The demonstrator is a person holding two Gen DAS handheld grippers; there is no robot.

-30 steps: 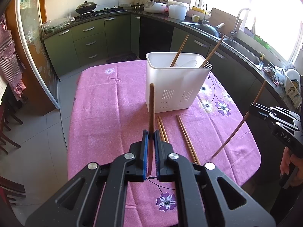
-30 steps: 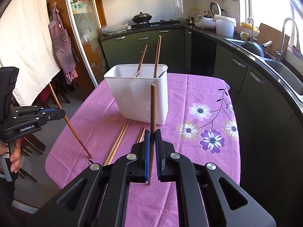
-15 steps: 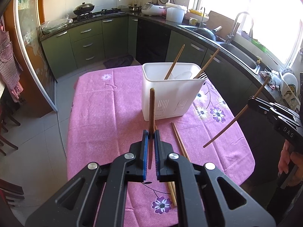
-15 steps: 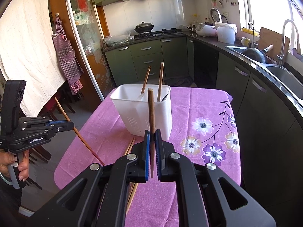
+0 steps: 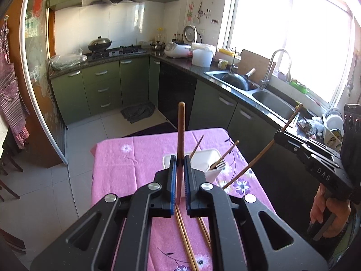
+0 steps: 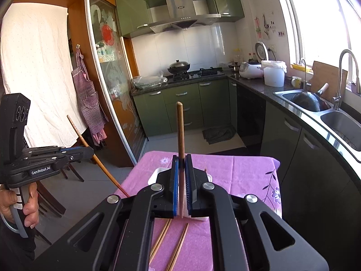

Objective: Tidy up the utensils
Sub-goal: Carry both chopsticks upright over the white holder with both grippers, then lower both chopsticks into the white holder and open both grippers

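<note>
My left gripper point(image 5: 179, 161) is shut on a brown chopstick point(image 5: 181, 131) that stands upright between its jaws, high above the table. My right gripper point(image 6: 181, 161) is shut on another brown chopstick point(image 6: 179, 131), also upright. Each gripper shows in the other's view: the right one point(image 5: 279, 135) with its slanted chopstick point(image 5: 255, 160), the left one point(image 6: 86, 152) with its slanted chopstick point(image 6: 101, 164). The white utensil basket point(image 5: 208, 158) sits on the pink tablecloth below, holding two chopsticks and a fork point(image 5: 220, 164); my jaws hide most of it in the right wrist view point(image 6: 155, 174).
Several loose chopsticks point(image 5: 187, 241) lie on the pink flowered tablecloth point(image 5: 126, 158) in front of the basket; they also show in the right wrist view point(image 6: 171, 244). Green cabinets, a stove and a sink counter point(image 5: 266, 94) ring the table. Chairs point(image 6: 72, 171) stand at the left.
Both grippers have risen well above the table with their chopsticks and pitched up. The basket now sits low in both views, mostly behind my jaws.
</note>
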